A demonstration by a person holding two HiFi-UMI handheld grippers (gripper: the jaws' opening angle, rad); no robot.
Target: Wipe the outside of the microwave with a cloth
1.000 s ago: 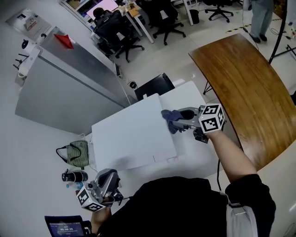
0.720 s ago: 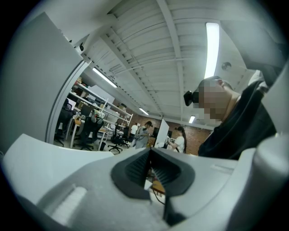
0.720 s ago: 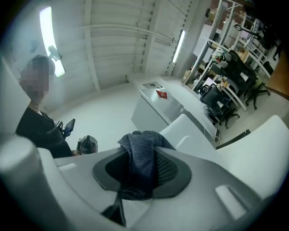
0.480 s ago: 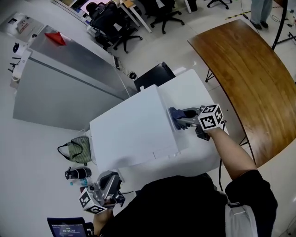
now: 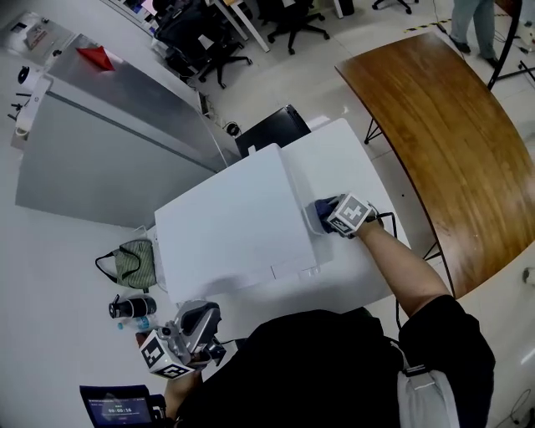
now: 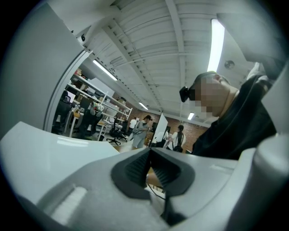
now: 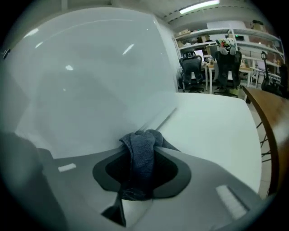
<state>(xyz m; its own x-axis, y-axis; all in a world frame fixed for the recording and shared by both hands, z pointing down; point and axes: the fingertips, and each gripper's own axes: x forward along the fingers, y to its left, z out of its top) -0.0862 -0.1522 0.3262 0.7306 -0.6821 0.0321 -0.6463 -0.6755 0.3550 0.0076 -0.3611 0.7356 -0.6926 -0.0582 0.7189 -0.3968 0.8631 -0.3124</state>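
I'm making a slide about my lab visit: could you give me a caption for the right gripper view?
Right gripper, shut on a dark blue cloth, faces the white microwave's side.

An open office that also serves as a lab.
Around me I see black swivel chairs (image 5: 292,21) at desks, a long wooden table (image 5: 435,142), a white work table (image 5: 351,159) and a big grey metal unit (image 5: 109,142). Shelves (image 7: 244,34) with equipment stand at the back, strip lights (image 6: 217,38) run along the bare ceiling, and people (image 6: 143,130) stand near a brick wall (image 6: 193,131).
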